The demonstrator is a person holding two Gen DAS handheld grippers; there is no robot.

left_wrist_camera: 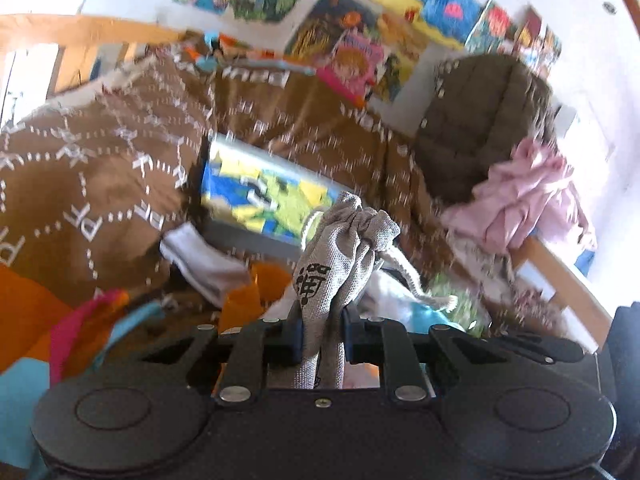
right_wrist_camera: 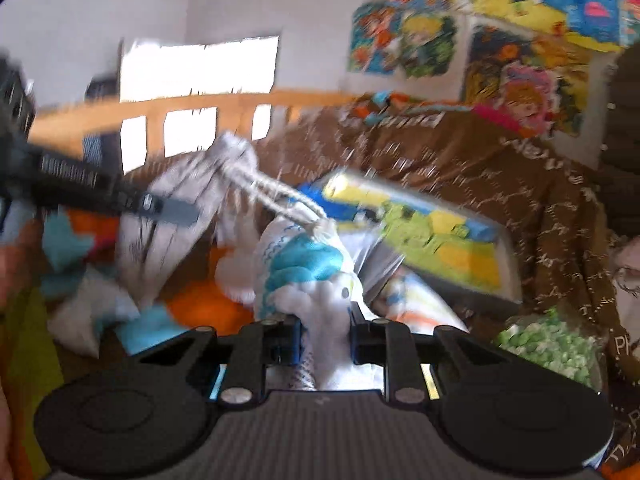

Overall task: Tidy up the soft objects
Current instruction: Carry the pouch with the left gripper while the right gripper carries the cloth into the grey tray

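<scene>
On the cluttered bed, both views are smeared by motion blur, so fine detail is poor.

Left wrist view: left tongs (left_wrist_camera: 322,336) clamped on a grey drawstring pouch (left_wrist_camera: 338,256) with dark printed characters; its gathered neck stands above the pads, and its lower end is cut off behind the tool body. A cord (left_wrist_camera: 408,270) trails from it to the right. Behind it lie a brown blanket (left_wrist_camera: 100,168) with white dashed lines and letters, a colourful flat box (left_wrist_camera: 260,196), a white sock-like piece (left_wrist_camera: 200,260), an orange cloth (left_wrist_camera: 28,312) and a pink garment (left_wrist_camera: 524,200) hung on the wooden bed rail (left_wrist_camera: 560,276). A dark padded item (left_wrist_camera: 480,120) is too blurred to name.

Right wrist view: right tongs (right_wrist_camera: 325,336) clamped on a white soft bag with turquoise pattern (right_wrist_camera: 312,272); what it contains is hidden. A rope (right_wrist_camera: 272,194) runs from its top up to the grey pouch (right_wrist_camera: 176,216), held at left by the other tool's dark finger (right_wrist_camera: 176,210) — a link the left view does not show. Only this view shows a bag of green pieces (right_wrist_camera: 548,348) at right and the bright window (right_wrist_camera: 200,68). The posters (right_wrist_camera: 404,40) on the wall are unreadable.
</scene>
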